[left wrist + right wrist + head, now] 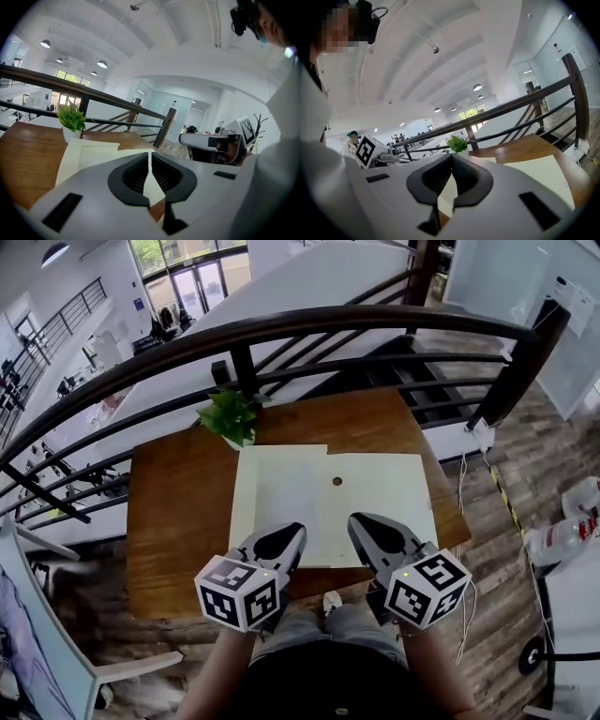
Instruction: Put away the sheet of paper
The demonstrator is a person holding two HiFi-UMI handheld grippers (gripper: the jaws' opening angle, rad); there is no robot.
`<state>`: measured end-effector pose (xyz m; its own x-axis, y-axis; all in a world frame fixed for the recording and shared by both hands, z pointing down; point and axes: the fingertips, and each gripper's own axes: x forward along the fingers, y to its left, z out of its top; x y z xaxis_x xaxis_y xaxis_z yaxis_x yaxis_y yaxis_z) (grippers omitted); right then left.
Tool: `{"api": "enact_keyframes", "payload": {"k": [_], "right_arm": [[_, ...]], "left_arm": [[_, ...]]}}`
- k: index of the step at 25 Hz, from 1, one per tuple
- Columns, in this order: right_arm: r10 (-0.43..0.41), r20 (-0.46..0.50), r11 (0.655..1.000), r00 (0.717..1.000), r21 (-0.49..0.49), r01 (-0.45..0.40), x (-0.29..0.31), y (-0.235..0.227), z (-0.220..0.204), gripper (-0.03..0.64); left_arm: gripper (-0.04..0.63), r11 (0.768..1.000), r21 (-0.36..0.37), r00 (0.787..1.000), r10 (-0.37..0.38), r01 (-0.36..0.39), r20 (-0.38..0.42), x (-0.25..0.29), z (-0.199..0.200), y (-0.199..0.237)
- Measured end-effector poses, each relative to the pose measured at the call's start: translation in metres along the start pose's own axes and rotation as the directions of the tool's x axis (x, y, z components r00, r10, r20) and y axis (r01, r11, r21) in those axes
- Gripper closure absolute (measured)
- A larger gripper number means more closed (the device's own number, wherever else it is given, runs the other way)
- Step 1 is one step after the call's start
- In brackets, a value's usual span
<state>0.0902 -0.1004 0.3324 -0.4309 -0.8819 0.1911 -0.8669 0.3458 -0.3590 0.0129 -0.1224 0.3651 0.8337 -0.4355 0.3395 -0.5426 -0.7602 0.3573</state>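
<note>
A large cream-white sheet of paper [375, 502] lies flat on the wooden table [178, 521], and a second pale sheet [277, 474] overlaps it at the left. A small dark round spot [337, 481] shows near the middle. My left gripper [298, 529] hovers over the paper's near left part, its jaws [150, 161] shut with nothing seen between them. My right gripper [354, 519] hovers over the near right part, also shut [451, 161] and empty. The paper [89, 154] shows ahead of both grippers, and its right side [534, 173] is in the right gripper view.
A small potted green plant [230, 418] stands at the table's far edge. A dark curved railing [281, 329] runs just behind the table, with a stairwell beyond. The table's front edge is at my lap. A white chair [56, 652] stands to the left.
</note>
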Motion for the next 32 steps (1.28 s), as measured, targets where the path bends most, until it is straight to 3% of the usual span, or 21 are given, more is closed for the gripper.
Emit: {"api": "enact_keyframes", "payload": {"k": [32], "right_arm": [[0.004, -0.101, 1.000, 0.995, 0.007, -0.003, 0.007, -0.002, -0.029, 0.591]], "left_arm": [[0.563, 1.000, -0.026, 1.000, 0.001, -0.002, -0.027, 0.004, -0.012, 0.006]]}}
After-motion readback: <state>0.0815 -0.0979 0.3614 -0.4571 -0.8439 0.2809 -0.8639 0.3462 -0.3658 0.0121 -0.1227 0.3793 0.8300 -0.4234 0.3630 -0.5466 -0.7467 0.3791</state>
